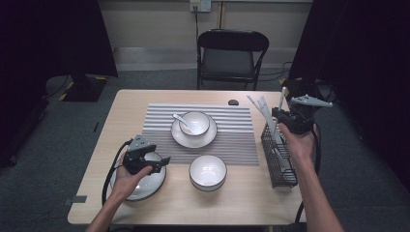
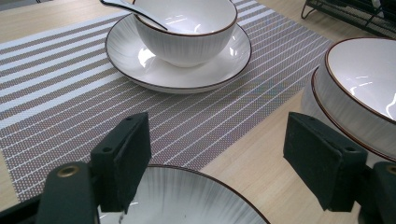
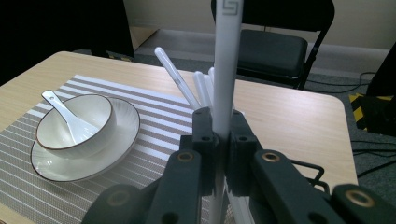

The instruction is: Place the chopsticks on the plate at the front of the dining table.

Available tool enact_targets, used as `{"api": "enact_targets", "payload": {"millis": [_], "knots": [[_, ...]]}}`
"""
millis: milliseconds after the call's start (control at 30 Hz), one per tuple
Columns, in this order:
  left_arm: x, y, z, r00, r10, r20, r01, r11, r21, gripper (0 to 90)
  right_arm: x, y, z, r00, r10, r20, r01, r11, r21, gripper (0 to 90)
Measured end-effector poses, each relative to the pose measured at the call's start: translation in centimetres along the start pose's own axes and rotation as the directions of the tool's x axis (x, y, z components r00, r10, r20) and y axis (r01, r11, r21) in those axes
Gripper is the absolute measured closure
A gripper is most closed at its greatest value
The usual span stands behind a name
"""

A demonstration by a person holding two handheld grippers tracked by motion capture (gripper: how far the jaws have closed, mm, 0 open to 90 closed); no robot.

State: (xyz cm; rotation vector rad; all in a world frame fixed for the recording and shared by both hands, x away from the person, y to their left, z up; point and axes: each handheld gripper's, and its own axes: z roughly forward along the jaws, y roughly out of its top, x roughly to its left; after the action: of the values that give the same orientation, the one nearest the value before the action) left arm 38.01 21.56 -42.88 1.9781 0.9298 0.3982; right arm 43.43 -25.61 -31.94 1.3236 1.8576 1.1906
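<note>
My right gripper (image 1: 277, 116) (image 3: 220, 135) is shut on a long white utensil handle (image 1: 282, 96) (image 3: 228, 60), held upright above the black wire rack (image 1: 278, 162). Other white handles (image 1: 258, 107) (image 3: 180, 81) stand in the rack beside it. My left gripper (image 1: 163, 162) (image 2: 217, 154) is open, nothing between its pads, and hovers low over a white dark-rimmed plate (image 1: 151, 186) (image 2: 187, 200) at the front left. A white bowl (image 1: 208, 171) (image 2: 359, 88) sits at the front centre. On the striped placemat (image 1: 232, 135) (image 2: 70, 93), a bowl (image 1: 197, 123) (image 2: 187, 28) with a spoon (image 1: 180, 119) (image 3: 63, 109) stands on a plate (image 1: 193, 140) (image 2: 140, 63).
A black folding chair (image 1: 232, 53) stands behind the table's far edge. A small dark object (image 1: 233, 102) lies near the placemat's far side. The rack sits close to the table's right edge (image 1: 296, 193). Dark curtains hang at both sides.
</note>
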Motion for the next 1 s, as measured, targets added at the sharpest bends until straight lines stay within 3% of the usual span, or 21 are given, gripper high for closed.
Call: {"api": "enact_targets", "payload": {"millis": [267,333,433,1000], "knots": [[-0.1,0.3,0.0,0.9997,0.021,-0.014,-0.021,0.9998,0.008,24.3,0.3,0.8,-0.7,0.9999,-0.01,0.006,0.011,1.0,-0.023,84.9],[-0.2,0.4,0.0,0.9999,0.005,-0.011,-0.005,1.0,-0.001,24.3,0.3,1.1,-0.9,0.9999,-0.008,0.008,0.008,1.0,-0.03,84.9],[-0.3,0.6,0.0,0.9998,0.018,-0.008,-0.018,0.9998,-0.01,24.3,0.3,1.3,-1.0,0.9999,-0.013,0.01,0.014,0.999,-0.034,84.9],[-0.3,1.5,0.0,0.9999,0.01,-0.012,-0.01,0.9993,-0.035,24.5,0.7,3.1,-1.9,0.9996,-0.023,0.016,0.024,0.997,-0.076,84.9]]}}
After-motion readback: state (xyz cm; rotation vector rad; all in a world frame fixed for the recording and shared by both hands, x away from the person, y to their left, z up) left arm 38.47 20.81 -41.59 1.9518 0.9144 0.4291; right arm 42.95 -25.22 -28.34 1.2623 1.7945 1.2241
